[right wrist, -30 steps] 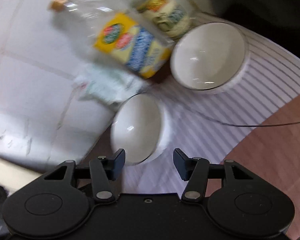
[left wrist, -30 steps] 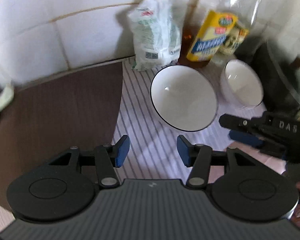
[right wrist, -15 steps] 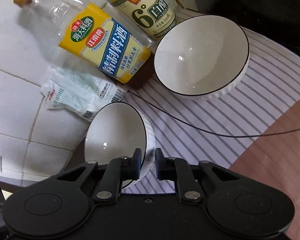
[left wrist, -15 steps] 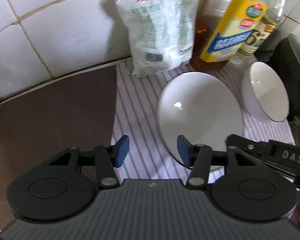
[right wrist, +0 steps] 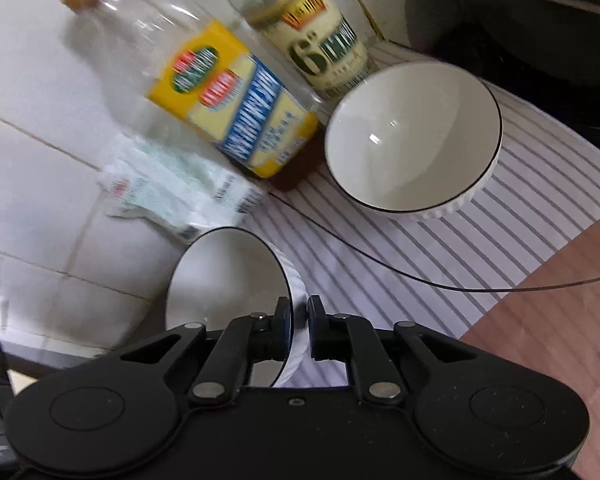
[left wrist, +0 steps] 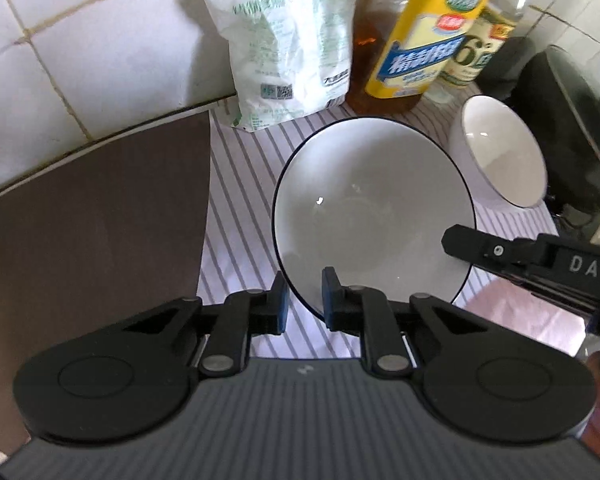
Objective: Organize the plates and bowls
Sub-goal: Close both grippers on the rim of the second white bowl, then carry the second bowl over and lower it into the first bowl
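A white bowl with a dark rim (left wrist: 374, 216) sits on the striped mat (left wrist: 240, 208). My left gripper (left wrist: 304, 300) is shut on its near rim, one finger inside and one outside. My right gripper (right wrist: 299, 322) is shut on the same bowl's opposite rim (right wrist: 228, 276); its finger also shows in the left wrist view (left wrist: 472, 240). A second, smaller white ribbed bowl (left wrist: 504, 152) stands at the mat's right, also in the right wrist view (right wrist: 414, 144).
A white bag (left wrist: 284, 44), a yellow-labelled bottle (left wrist: 420, 52) and a second bottle (left wrist: 476, 56) stand against the tiled wall behind the bowls. A dark pot (left wrist: 572, 128) stands at the right. A brown countertop (left wrist: 92, 216) lies left of the mat.
Both grippers moved in onto the larger bowl. The right gripper closed on its rim first; the left gripper, open half a second ago, has now closed on the near rim.
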